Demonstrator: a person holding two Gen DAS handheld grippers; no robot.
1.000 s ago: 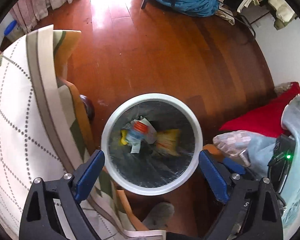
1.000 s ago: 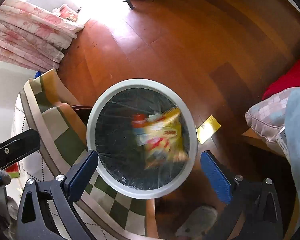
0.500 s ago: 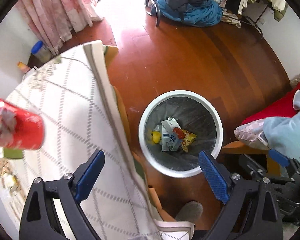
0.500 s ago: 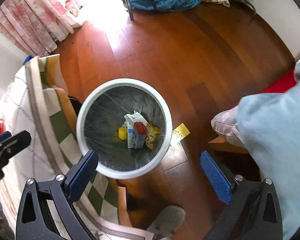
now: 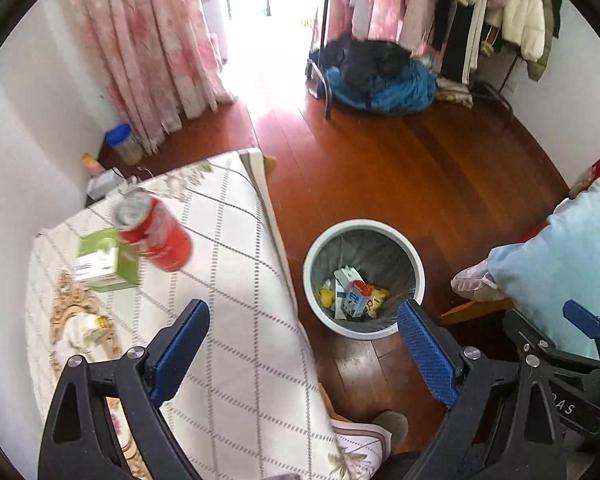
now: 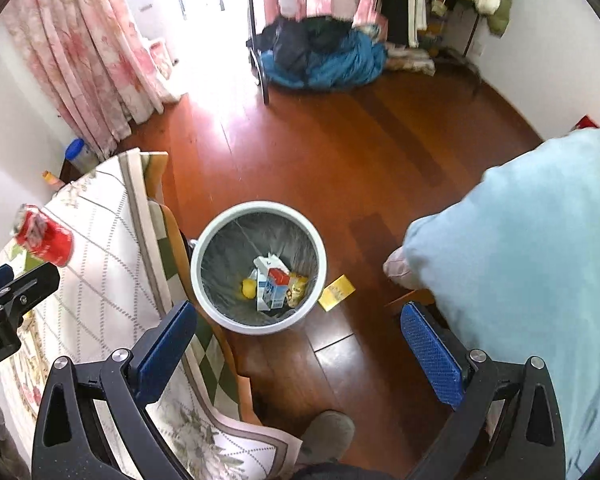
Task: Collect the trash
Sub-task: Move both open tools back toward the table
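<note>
A white round trash bin (image 5: 418,268) with a dark liner stands on the wood floor beside the table; it also shows in the right wrist view (image 6: 204,248). Inside lie a milk carton (image 6: 271,285), a yellow snack bag (image 6: 298,286) and a yellow round piece (image 6: 248,289). A red soda can (image 5: 156,232) stands on the patterned tablecloth (image 5: 236,320), next to a green box (image 5: 104,260); the can also shows in the right wrist view (image 6: 44,237). My left gripper (image 5: 304,354) is open and empty above the table edge. My right gripper (image 6: 298,350) is open and empty above the floor near the bin.
A small yellow packet (image 6: 337,293) lies on the floor right of the bin. A light blue pillow (image 6: 532,248) sits at the right. A pile of blue and dark clothes (image 5: 380,80) lies by a rack at the back. Pink curtains (image 5: 148,40) hang at the left.
Both grippers rose and pulled back from over the bin; the snack bag dropped in and settled. The table with the red can and green box has come into view.
</note>
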